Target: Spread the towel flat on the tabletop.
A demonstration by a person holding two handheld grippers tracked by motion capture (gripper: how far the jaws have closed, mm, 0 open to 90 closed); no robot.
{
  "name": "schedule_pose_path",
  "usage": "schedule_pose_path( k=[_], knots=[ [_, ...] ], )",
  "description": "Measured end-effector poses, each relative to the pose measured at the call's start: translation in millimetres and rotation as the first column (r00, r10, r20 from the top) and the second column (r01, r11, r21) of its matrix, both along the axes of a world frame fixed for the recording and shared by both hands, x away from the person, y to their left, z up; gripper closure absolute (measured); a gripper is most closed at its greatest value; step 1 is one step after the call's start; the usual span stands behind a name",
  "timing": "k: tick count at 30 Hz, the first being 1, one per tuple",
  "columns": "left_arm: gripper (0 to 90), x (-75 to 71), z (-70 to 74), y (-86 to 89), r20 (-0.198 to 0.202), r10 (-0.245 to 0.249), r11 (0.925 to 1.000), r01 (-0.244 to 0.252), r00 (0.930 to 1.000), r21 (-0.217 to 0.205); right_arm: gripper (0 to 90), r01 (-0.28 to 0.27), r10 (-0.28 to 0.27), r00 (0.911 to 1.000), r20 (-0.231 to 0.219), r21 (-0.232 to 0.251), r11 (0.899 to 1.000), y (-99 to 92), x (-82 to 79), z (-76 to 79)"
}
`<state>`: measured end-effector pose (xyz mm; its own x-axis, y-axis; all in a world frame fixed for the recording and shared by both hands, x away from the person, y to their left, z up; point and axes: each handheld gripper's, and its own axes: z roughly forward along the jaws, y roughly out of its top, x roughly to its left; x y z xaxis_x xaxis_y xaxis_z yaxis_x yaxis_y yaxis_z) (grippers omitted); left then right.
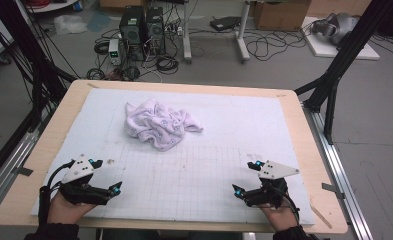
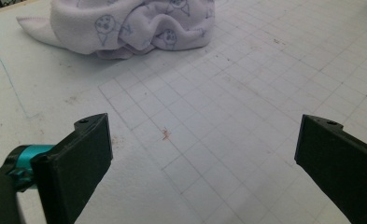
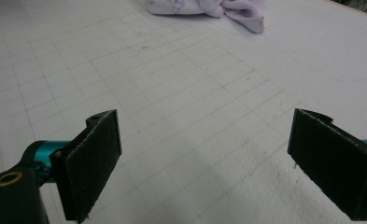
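A crumpled pale lilac towel [image 1: 160,122] with small printed figures lies bunched on the white gridded mat [image 1: 194,165], left of centre and toward the far side. The left gripper view has the towel [image 2: 130,25] at its top, the right gripper view has the towel [image 3: 209,6] at its top edge. My left gripper [image 1: 108,176] rests near the mat's front left, open, nothing between its jaws [image 2: 202,154]. My right gripper [image 1: 246,177] rests near the front right, also open and empty [image 3: 204,154]. Both point toward the towel from well short of it.
The mat covers a wooden table [image 1: 59,115] with bare edges all round. Black frame posts [image 1: 334,75] stand at both sides. Behind the table the floor holds computer towers [image 1: 141,27], tangled cables and cardboard boxes [image 1: 279,14].
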<state>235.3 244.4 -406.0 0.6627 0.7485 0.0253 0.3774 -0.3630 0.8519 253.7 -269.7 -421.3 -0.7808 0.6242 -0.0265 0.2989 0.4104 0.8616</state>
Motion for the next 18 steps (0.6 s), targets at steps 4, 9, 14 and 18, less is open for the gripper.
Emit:
schedule_pose_path(
  k=[4, 9, 14, 18],
  knots=[
    [4.5, 1.0, -0.6, 0.6, 0.0, 0.008, 1.0, -0.008, 1.0, -0.001, 8.9, -0.017, 0.017, 0.9998, 0.007, 0.037, 0.999, 6.0, 6.5, 9.2],
    [4.5, 2.0, -1.2, 0.2, 0.005, 0.01, 1.0, -0.01, 0.9999, 0.0, 8.9, -0.035, 0.035, 0.9994, 0.005, 0.034, 0.999, 14.9, 18.6, 15.1],
    [4.5, 3.3, -1.4, 1.2, 0.008, 0.01, 0.9999, -0.01, 0.9999, -0.003, 8.9, -0.055, 0.055, 0.9985, 0.002, 0.02, 0.998, 37.4, 43.8, 24.8],
    [4.5, 4.1, -1.9, 1.3, 0.007, 0.011, 0.9999, -0.011, 0.9999, -0.006, 9.0, -0.087, 0.087, 0.9962, 0.0, 0.007, 0.996, 62.5, 66.1, 35.5]
  ],
)
